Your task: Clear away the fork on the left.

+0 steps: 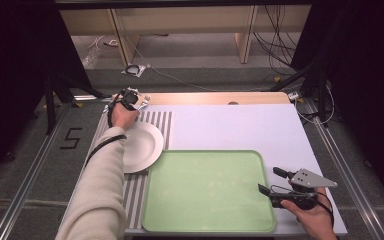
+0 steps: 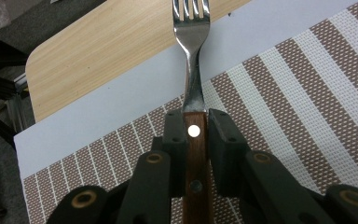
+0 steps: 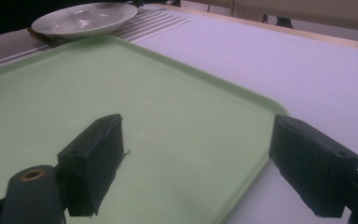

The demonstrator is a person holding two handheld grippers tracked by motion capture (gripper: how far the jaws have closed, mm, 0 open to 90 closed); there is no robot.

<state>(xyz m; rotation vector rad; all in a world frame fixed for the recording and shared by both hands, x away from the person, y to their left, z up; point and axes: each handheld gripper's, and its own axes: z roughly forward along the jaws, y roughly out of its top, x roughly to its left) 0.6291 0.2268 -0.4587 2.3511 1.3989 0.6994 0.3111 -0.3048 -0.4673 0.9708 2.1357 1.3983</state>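
Inspector: Surface?

Clerk: Lavender table (image 1: 240, 125), wooden far edge, striped woven mat (image 2: 307, 93), round white plate (image 1: 141, 146), green tray (image 1: 207, 192).

Inspector: Grippers?

Clerk: Left gripper (image 2: 196, 128) clamps wood-handled steel fork (image 2: 193, 56) over mat's far corner. Right gripper (image 3: 196, 163) gapes wide at tray's rim.

A black "5" (image 1: 71, 138) is marked on the floor.

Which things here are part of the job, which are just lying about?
In the job:
- fork, wooden handle clamped in the left gripper
- plate on the striped mat
- green tray, right gripper open at its edge

Lying about:
- cables on the floor beyond the table
- wooden board at the far edge
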